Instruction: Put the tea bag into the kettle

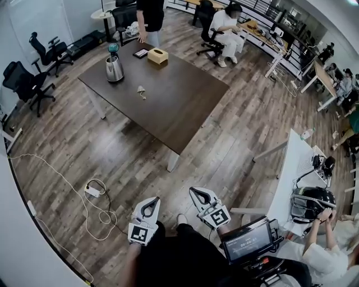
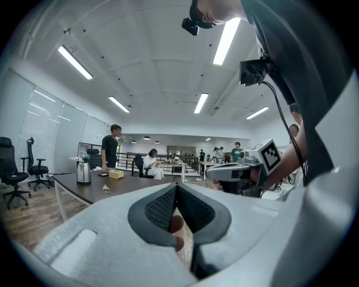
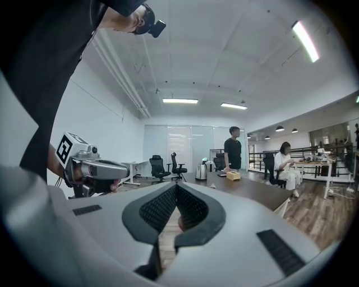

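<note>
The steel kettle [image 1: 114, 68] with a teal lid knob stands upright near the far left corner of the dark table [image 1: 179, 106]. The tea bag [image 1: 141, 91] lies loose on the tabletop, a little nearer than the kettle. My left gripper [image 1: 151, 200] and right gripper [image 1: 199, 194] are held low over the floor, well short of the table, both shut with nothing between the jaws. The left gripper view shows the kettle [image 2: 83, 171] and tea bag [image 2: 106, 189] far beyond the shut left gripper [image 2: 175, 188]. In the right gripper view, the kettle [image 3: 201, 171] is distant past the right gripper [image 3: 176, 186].
A tissue box [image 1: 157, 55] and a dark flat device [image 1: 140, 53] lie at the table's far end, where a person [image 1: 150, 17] stands. Office chairs [image 1: 25, 81] are at the left. A power strip with white cable [image 1: 92, 191] lies on the wooden floor. A white desk [image 1: 291, 168] stands at the right.
</note>
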Action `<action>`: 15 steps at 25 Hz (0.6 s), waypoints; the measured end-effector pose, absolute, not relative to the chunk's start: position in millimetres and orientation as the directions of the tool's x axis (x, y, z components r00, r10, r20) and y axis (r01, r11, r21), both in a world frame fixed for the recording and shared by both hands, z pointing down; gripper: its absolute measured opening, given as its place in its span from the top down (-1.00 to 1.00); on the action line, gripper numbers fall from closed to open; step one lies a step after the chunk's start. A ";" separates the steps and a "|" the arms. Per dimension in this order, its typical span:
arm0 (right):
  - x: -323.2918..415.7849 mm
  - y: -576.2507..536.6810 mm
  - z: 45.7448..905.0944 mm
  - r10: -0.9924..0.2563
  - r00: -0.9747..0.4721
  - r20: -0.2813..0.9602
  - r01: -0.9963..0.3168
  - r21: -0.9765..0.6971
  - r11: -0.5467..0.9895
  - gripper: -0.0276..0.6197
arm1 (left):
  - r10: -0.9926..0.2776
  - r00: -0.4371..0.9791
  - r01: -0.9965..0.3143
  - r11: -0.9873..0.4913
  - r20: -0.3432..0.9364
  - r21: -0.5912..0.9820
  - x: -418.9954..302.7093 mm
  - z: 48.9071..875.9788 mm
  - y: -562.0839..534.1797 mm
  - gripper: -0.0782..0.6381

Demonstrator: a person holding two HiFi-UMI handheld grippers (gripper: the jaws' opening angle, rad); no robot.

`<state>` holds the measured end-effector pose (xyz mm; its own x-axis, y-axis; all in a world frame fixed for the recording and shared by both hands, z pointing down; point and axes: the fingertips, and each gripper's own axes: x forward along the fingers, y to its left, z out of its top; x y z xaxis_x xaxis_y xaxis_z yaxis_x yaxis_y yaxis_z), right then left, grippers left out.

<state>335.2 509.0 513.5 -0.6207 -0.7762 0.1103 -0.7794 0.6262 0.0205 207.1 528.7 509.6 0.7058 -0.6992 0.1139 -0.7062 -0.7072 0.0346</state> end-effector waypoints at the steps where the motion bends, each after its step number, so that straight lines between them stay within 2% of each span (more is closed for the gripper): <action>1: 325.4 499.3 511.1 -0.782 -0.614 0.108 -0.785 0.025 0.619 0.90 | -0.690 0.715 -0.696 -0.717 0.107 0.032 197.7 508.4 519.1 0.80; 8: 256.6 448.4 491.0 -0.827 -0.554 0.095 -0.828 0.038 0.559 0.90 | -0.633 0.768 -0.637 -0.770 0.103 0.022 124.1 503.1 469.0 0.80; 15: 217.8 414.7 489.2 -0.846 -0.522 0.108 -0.846 0.055 0.530 0.90 | -0.609 0.789 -0.612 -0.790 0.081 0.022 84.6 497.4 422.6 0.80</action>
